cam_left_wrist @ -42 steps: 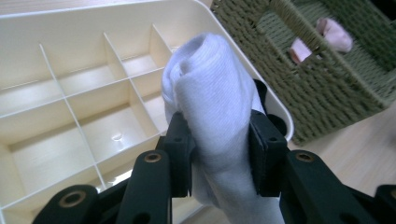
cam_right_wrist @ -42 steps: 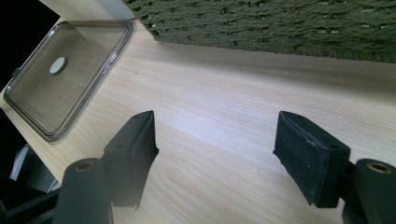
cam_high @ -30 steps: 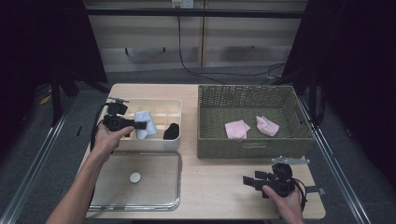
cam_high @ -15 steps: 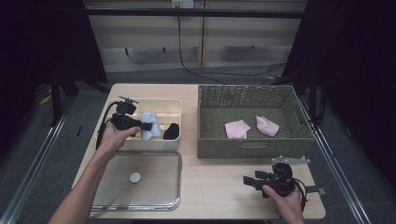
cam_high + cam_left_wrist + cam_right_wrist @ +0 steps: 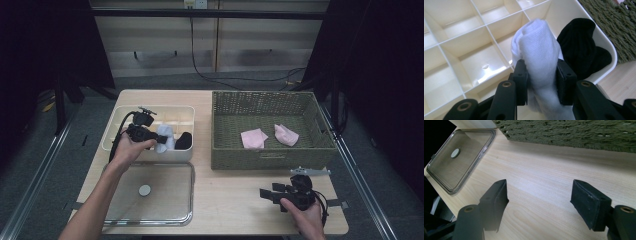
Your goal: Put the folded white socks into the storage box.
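No legible text, labels or signs.

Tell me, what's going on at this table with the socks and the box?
A person is sorting rolled socks with a gripper in each hand. The left gripper is clamped on a white sock roll above the cream divided box, next to a black sock roll already sitting in a compartment. The right gripper rests open over the bare wooden table. Two pink pieces lie in the woven basket, and the box's clear lid lies in front of the box.
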Available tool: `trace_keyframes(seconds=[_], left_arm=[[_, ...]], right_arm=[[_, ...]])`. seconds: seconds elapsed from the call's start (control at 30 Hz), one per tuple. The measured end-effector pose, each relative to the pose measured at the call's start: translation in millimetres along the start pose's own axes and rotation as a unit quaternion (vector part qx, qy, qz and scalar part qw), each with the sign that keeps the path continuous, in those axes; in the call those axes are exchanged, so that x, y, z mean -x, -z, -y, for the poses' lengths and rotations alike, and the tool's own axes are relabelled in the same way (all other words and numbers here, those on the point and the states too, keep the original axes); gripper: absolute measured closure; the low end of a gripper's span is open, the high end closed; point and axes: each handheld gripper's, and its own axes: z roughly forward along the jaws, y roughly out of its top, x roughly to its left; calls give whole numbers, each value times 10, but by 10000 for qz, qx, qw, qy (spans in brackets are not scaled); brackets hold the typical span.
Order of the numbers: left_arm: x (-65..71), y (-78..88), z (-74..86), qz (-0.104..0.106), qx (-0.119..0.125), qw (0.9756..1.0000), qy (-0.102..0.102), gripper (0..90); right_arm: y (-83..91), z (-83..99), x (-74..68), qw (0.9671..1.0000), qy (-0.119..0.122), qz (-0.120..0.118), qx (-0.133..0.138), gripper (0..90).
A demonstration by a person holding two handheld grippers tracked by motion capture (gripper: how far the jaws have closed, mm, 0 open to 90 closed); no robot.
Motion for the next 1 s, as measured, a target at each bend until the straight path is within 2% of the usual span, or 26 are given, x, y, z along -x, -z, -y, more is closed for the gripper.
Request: trace_keyframes(seconds=[0.1,0.23,0.3,0.33,0.37,0.4,0.47,0.57,0.67,0.77,0.9,1.0], left_arm=[[39,-27,-13,-39,-26,10000,-19,665],[3,-51,-5,45,-53,10000,45,669],[-19,-56,7,123,-50,9999,21,669],[-30,-61,14,204,-38,9997,92,669],[-51,-64,22,249,-73,9996,52,668],[-51,-76,29,213,-105,9997,26,668],[-42,-104,38,212,-112,9996,126,669],[-75,-120,43,298,-105,9993,211,670],[-62,-132,48,244,-134,9994,187,672],[-82,-139,44,309,-224,9991,164,673],[-87,-167,74,299,-186,9990,260,678],[-100,-166,67,328,-265,9988,236,681]], right_arm=[[-4,-3,-8,10000,8,-20,8,290],[-1,3,-8,10000,13,-32,-15,290],[-3,3,1,10000,8,-29,-15,290],[-3,2,2,10000,12,-29,-12,290],[-3,2,2,10000,16,-37,-12,290],[-5,2,1,10000,21,-56,-18,290],[-13,3,0,10000,38,-76,-36,290],[-26,1,-1,10000,23,-84,-44,290],[-28,4,0,9999,26,-87,-47,290],[-32,5,3,9999,23,-89,-49,290],[-33,13,-1,9999,25,-93,-63,290],[-37,16,2,9999,9,-93,-79,290]])
